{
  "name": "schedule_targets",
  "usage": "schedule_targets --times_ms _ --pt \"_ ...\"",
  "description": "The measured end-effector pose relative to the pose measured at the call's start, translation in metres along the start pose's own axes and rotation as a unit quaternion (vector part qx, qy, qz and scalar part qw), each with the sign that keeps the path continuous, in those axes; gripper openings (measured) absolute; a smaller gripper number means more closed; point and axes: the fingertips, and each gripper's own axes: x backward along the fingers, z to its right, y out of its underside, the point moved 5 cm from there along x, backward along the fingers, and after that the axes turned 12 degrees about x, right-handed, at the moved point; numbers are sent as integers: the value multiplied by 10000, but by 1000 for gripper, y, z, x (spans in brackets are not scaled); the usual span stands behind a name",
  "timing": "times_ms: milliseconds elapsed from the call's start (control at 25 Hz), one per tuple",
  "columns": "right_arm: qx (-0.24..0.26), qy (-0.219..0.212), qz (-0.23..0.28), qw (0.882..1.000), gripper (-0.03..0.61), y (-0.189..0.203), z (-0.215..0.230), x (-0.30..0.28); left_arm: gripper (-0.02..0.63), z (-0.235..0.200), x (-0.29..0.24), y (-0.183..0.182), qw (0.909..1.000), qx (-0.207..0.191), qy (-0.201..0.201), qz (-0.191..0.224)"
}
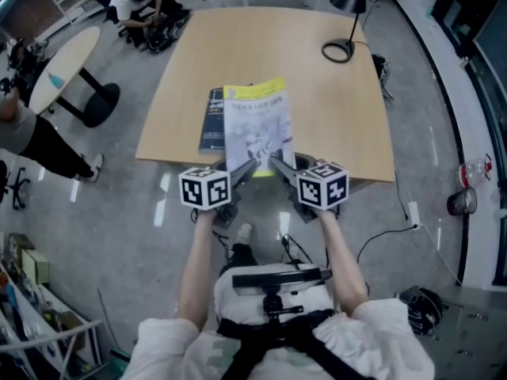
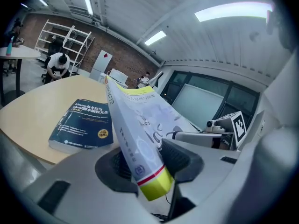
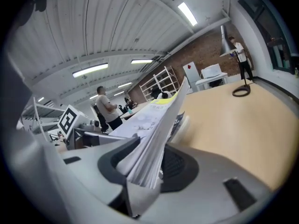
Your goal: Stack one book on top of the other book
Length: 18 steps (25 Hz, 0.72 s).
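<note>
On the wooden bench (image 1: 333, 109) lies a dark blue book (image 1: 211, 121). A white and yellow book (image 1: 257, 125) covers its right part in this view. The left gripper (image 1: 245, 169) holds the near left corner of the white and yellow book, and the right gripper (image 1: 277, 165) holds the near right corner. A black lamp (image 1: 339, 50) stands at the far right of the bench.

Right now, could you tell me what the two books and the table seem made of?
White book: paper with a soft, glossy cover; its page edges show.
Blue book: paper, apparently a paperback with a slight sheen.
Table: pale wood-look top, perhaps laminate; smooth and even.
</note>
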Motion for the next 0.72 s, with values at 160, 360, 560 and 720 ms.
schedule_targets --times_ms 160,360,560,720 --pt "25 177 -102 9998 129 -9 -13 -52 166 -47 16 -25 9998 3 57 -166" --pt "-167 565 -114 9982 129 -25 -30 -112 166 -101 34 -65 9982 -135 223 -538" --pt "-226 745 -290 9965 129 -22 -22 -133 166 -123 22 -72 9969 -54 306 -721" --pt "-341 789 -494 9951 130 -6 -12 -143 166 -139 9 -61 9953 92 238 -936"
